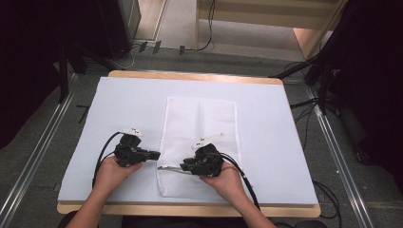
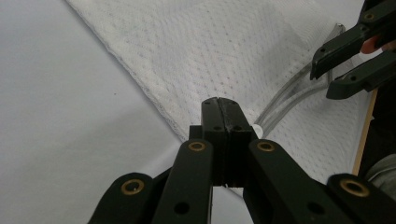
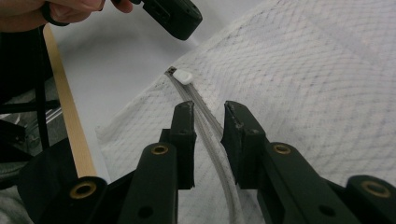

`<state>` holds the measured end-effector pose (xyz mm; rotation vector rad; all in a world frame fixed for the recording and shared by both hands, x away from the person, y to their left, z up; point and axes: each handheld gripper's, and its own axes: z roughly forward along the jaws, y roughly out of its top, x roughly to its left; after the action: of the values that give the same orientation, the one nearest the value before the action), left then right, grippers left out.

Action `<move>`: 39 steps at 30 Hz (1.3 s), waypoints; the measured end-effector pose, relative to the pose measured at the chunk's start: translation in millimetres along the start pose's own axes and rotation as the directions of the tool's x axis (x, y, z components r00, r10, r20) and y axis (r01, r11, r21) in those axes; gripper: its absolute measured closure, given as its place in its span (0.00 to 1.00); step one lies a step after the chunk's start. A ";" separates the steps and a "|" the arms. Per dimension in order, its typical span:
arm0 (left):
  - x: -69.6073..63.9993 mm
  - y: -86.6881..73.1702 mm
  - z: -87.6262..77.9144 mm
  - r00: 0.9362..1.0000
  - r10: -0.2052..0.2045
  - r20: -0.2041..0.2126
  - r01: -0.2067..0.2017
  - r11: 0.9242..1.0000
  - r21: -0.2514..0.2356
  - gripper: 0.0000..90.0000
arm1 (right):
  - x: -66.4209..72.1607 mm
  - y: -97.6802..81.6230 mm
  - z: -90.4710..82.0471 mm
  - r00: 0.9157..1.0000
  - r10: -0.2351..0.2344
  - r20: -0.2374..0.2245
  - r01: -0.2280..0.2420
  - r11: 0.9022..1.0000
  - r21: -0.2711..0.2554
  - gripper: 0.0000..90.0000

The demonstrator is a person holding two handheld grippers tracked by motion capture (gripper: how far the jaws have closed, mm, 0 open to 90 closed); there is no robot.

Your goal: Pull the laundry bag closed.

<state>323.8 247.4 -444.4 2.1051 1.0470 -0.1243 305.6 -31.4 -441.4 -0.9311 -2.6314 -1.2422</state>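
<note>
Item: white mesh laundry bag [image 1: 199,142], flat on the pale blue table cover [image 1: 275,142], which I judged limp and light (best taken at its zipper [image 3: 205,116]); my left gripper [image 2: 219,109] pinched its corner shut, my right gripper [image 3: 208,121] straddled the zipper, unclamped.

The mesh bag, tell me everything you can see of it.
The mesh bag is white, rectangular, of fine netting, lying flat lengthwise on the table's white cover. A grey zipper runs across near its near end, with a white pull at the edge. The left gripper is shut at that edge; the right gripper straddles the zipper, jaws apart.
</note>
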 end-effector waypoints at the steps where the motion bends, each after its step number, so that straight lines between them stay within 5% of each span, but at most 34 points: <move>1: 0.2 -0.1 0.4 1.000 -0.001 0.004 0.001 1.000 0.001 1.00 | 0.3 0.8 1.8 1.000 0.001 0.000 -0.001 1.000 0.005 0.85; 29: 2.8 -5.3 16.2 0.999 -0.034 0.019 0.032 0.994 0.100 1.00 | 7.4 22.5 59.7 0.999 0.013 -0.041 -0.009 0.996 0.087 0.86; 39: 3.5 -6.4 16.4 0.999 -0.041 0.027 0.039 0.995 0.097 1.00 | 12.3 24.0 59.5 0.999 -0.006 -0.053 0.010 0.997 0.082 0.92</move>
<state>325.5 240.9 -461.1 2.1625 1.0854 -0.2290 319.3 29.4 -461.0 -0.8637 -2.6264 -1.1343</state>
